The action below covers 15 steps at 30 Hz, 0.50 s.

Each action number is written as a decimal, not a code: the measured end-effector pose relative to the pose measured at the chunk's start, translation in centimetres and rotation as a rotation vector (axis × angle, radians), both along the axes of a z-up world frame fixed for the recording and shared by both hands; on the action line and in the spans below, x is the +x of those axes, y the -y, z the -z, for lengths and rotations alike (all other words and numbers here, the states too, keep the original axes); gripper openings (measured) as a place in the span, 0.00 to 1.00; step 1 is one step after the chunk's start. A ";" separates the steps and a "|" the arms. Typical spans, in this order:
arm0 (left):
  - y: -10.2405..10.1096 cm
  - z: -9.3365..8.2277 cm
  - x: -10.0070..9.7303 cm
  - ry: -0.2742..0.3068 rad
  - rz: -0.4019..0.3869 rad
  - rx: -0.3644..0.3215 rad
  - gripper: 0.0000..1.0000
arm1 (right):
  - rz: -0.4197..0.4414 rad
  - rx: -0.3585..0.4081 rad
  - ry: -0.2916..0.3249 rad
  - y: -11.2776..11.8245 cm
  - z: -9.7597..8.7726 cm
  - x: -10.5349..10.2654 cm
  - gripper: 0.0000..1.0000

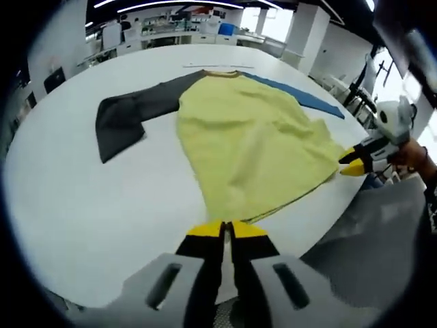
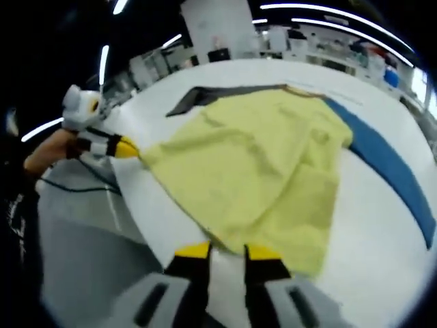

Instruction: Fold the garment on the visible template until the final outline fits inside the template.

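Nearest in the left gripper view, the left claw [image 1: 225, 231] rises from the bottom with its yellow-tipped jaws pressed together, meeting right at the near hem of the garment [image 1: 256, 147]; whether any cloth is pinched between them cannot be told. Just past it the garment's yellow body spreads out flat on the white bench [image 1: 82, 205], widening toward the viewer and narrowing toward the collar at the far side. A dark grey sleeve [image 1: 126, 113] lies stretched out to the left, and a blue sleeve [image 1: 300, 96] runs along the far right edge. At the right side of that view the right claw [image 1: 354, 162] sits at the garment's corner, with a hand [image 1: 413, 156] behind it. In the right gripper view the right claw [image 2: 227, 251] has its jaws set apart, with the yellow hem lying across the gap between them — the cloth [image 2: 273, 164] reaches away over the bench [image 2: 382, 225], the blue sleeve [image 2: 389, 160] at the right and the grey sleeve [image 2: 205, 97] at the far edge. At the left of this view the left claw [image 2: 126, 148] touches the yellow corner, a hand [image 2: 51, 154] gripping it. Beyond the bench lies a bright room with desks and ceiling lights — too blurred to detail.
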<state>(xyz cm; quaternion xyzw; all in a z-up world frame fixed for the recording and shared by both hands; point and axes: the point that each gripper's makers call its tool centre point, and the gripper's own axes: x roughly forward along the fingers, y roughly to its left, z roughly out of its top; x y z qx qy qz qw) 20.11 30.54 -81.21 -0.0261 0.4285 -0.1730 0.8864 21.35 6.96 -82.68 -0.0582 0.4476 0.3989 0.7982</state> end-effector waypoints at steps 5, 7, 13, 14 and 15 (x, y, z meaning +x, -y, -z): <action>0.0 -1.7 0.5 0.026 -0.015 -0.028 0.15 | 0.066 0.020 -0.012 1.6 -1.2 0.2 0.29; 0.1 -2.3 0.8 0.037 -0.015 -0.034 0.17 | 0.101 0.012 -0.002 2.6 -1.6 0.8 0.29; -1.2 -1.9 2.4 0.034 -0.048 -0.018 0.16 | 0.229 -0.043 0.012 5.8 -1.2 3.0 0.27; -1.4 -1.6 2.6 0.034 -0.061 -0.011 0.16 | 0.243 -0.051 0.023 6.2 -1.0 3.5 0.27; -1.7 -1.1 2.8 0.022 -0.077 -0.007 0.15 | 0.252 -0.054 0.029 6.5 -0.9 3.7 0.26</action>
